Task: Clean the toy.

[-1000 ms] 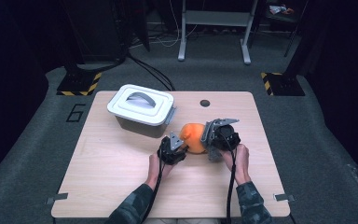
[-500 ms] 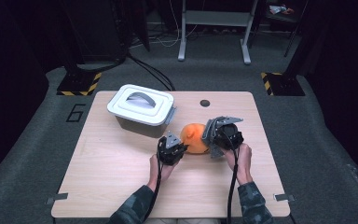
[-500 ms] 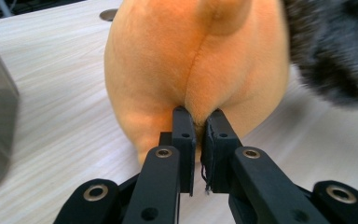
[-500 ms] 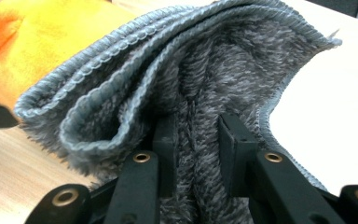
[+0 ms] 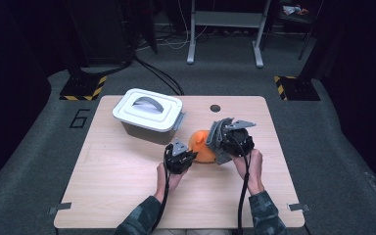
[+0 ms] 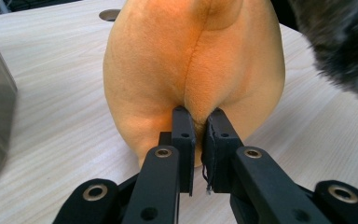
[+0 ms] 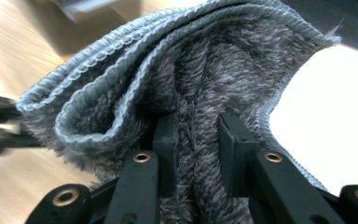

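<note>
Step in hand, by my read: pulling the grey cloth [image 7: 200, 88] clear of the orange plush toy [image 6: 193, 70]. L tongs [image 6: 198, 123] are pinched tight on a fold of the toy's plush at its seam, having just closed there, pinning it to the tabletop [image 5: 117, 176] near the middle, just right of the lidded white bin [image 5: 149, 113]. R tongs [image 7: 198, 128] are clamped on a bunched fold of the cloth, which stands up beside the toy's right flank (touching it or just off it, can't tell from the high view).

Next move prob calls for: L keeps the toy anchored while R draws the cloth up and away, w/o dragging the toy along; if the pinch is only on loose fuzz it could slip.

Hard to make out: what the toy is (face and front turned away, top cut off in the left gripper view); whether any cloth is tucked under it; bin contents, lid on. Left side of the right gripper view is blurred.
</note>
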